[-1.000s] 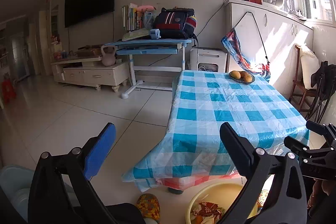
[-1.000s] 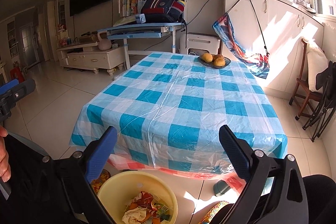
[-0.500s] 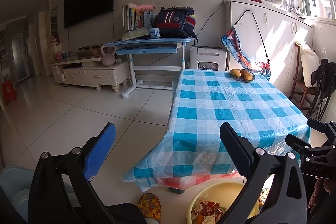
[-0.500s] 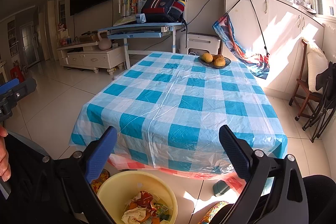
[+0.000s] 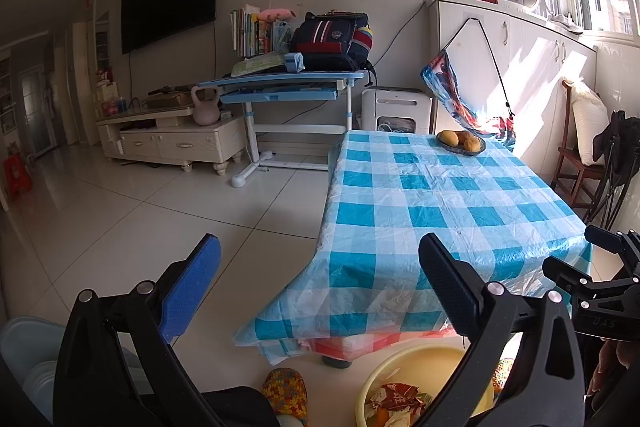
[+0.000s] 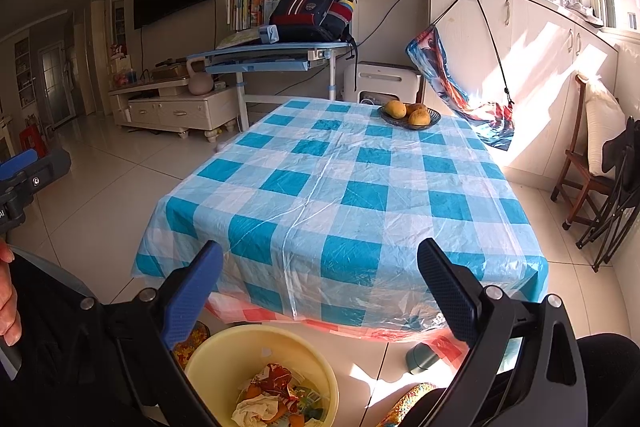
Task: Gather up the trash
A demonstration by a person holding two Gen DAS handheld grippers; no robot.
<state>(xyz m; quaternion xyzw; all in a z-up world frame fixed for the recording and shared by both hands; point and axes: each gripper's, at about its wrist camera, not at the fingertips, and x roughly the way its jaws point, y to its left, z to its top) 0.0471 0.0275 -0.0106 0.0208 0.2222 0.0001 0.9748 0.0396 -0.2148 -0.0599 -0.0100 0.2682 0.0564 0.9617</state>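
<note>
While gaping empty, hovering before the worktop's (image 6: 340, 183) near edge: both hand-held grippers, left (image 5: 320, 283) and right (image 6: 320, 287), over the trash-filled bucket (image 6: 262, 379).

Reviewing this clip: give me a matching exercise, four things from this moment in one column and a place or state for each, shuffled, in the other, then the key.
Things:
1. yellow basin
2. fruit plate
3. backpack
4. right gripper

Places or states:
A. on the blue desk by the far wall
B. open, holding nothing
C. on the floor by the near table edge, with wrappers and crumpled paper inside
D. on the far end of the checked tablecloth

Pairs: 1-C, 2-D, 3-A, 4-B
</note>
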